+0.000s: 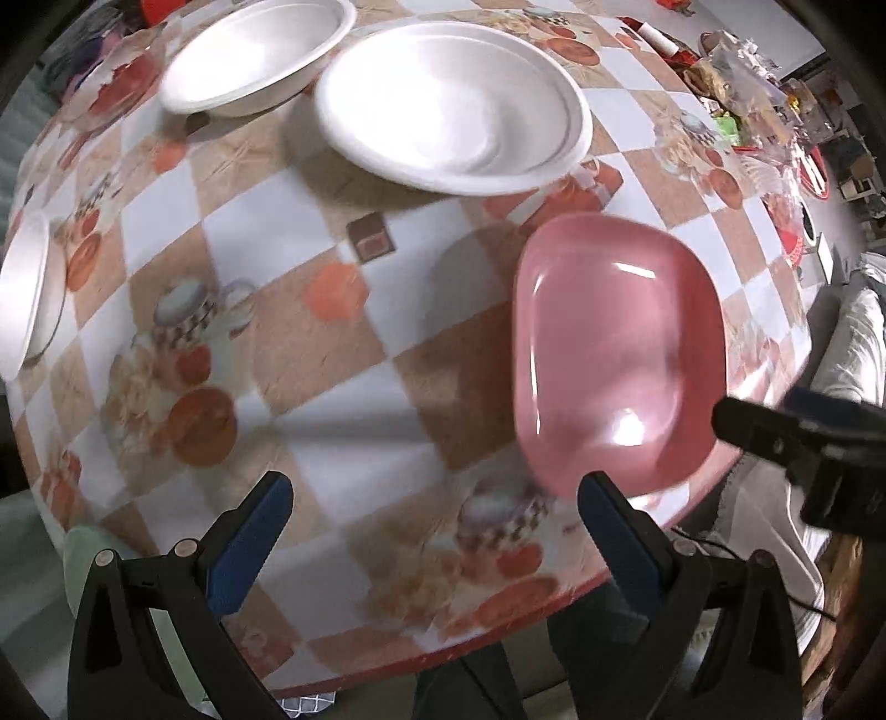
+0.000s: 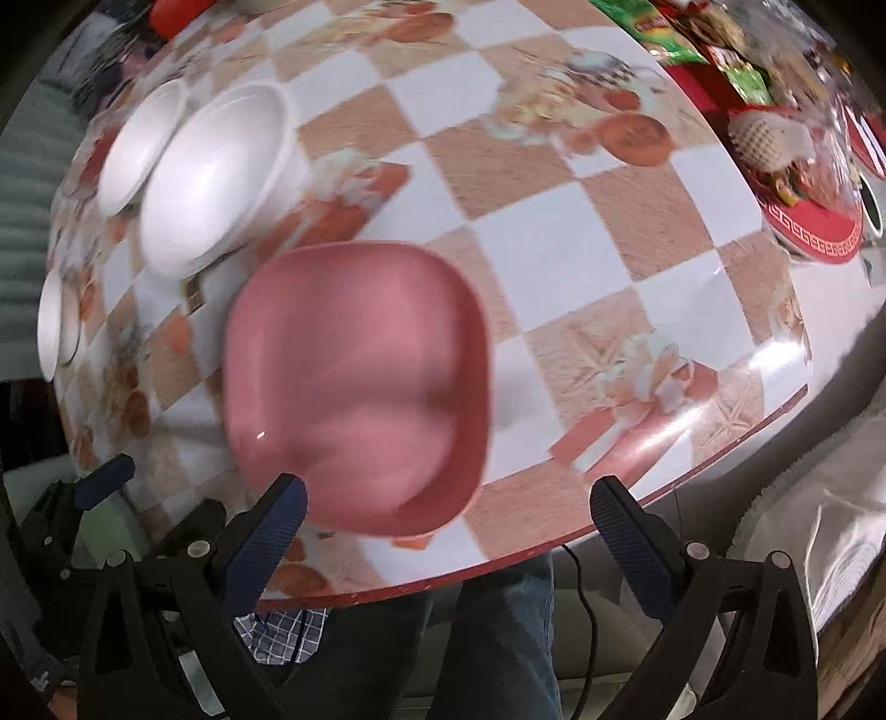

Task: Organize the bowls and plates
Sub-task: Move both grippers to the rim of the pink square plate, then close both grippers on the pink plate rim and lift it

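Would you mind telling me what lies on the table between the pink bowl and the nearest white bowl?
Nothing: in the left wrist view, only bare checked tablecloth separates the pink bowl from the nearest white bowl, apart from its printed pictures.

This looks like a home dining area. A round table [image 2: 554, 266] wears a glossy oilcloth printed with checks, teacups and gift boxes, the kind used in a family room. White bowls [image 1: 454, 105] and a pink plate [image 1: 614, 354] sit on it, and snack packets [image 2: 692, 44] and a red patterned tray [image 2: 814, 238] crowd the far edge. Beside the table, pale fabric like a sofa cover or bedding [image 1: 853, 343] shows, and a person's jeans [image 2: 498, 637] stand close.
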The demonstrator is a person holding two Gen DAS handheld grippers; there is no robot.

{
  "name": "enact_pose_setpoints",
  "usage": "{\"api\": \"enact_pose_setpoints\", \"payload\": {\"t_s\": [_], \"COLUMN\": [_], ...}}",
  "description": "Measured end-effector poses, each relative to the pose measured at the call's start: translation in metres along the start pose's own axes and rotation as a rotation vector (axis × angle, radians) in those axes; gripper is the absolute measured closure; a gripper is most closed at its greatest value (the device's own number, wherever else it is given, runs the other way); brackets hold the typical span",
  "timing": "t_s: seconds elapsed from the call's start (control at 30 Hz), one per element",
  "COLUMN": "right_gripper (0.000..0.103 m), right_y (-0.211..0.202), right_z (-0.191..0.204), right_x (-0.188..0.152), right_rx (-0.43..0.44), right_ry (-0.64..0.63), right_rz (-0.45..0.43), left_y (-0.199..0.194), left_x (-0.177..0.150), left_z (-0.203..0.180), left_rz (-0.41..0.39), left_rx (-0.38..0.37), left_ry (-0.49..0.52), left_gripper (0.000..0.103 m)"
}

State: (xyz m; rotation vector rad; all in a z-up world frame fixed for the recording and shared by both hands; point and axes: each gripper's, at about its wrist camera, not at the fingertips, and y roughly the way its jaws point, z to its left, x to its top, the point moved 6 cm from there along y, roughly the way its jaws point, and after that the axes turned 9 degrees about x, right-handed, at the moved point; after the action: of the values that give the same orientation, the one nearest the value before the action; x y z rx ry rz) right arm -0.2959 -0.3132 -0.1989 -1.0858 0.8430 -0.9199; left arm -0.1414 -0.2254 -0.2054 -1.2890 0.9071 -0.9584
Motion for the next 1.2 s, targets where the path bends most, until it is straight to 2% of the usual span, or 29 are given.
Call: {"api": "enact_pose_setpoints", "payload": {"t_s": [0.13,0.27,0.47,0.73,1.0,1.03,1.2], "right_gripper": [0.000,0.000,0.000,0.000,0.000,0.000,0.000], "right_y": [0.005,0.012,0.017,0.034,0.035,0.036,0.047], "right_z": [-0.011,-0.017,-0.028,-0.037,-0.041,-0.038,-0.028], "right_x": [0.010,0.019,0.027,0.032,0.030,0.030,0.032], "right_rx": [0.013,0.016,0.011,-0.007,-0.021,-0.026,-0.062], "right_ry": [-0.002,0.006,0.021,0.025,0.032,0.032,0.008], "right_rz": [0.006,-0.002,-0.015,0.011,0.006,0.009,0.066], "left_y": [0.010,0.021,0.032,0.052,0.056,0.056,0.049], "left_x": [0.018,0.036,0.047,0.060,0.063,0.056,0.044], "left_z": [-0.004,-0.016,-0.028,-0.055,-0.061,-0.056,-0.054], "left_rz": [0.002,-0.002,0.007,0.017,0.017,0.013,-0.046], "left_rx": [0.063,0.085,0.081,0.089,0.074,0.074,0.073], "left_ry": [-0.018,-0.012,-0.018,-0.006,0.004,0.007,-0.007], "left_gripper": [0.000,0.001,0.001,0.000,0.000,0.000,0.000]}}
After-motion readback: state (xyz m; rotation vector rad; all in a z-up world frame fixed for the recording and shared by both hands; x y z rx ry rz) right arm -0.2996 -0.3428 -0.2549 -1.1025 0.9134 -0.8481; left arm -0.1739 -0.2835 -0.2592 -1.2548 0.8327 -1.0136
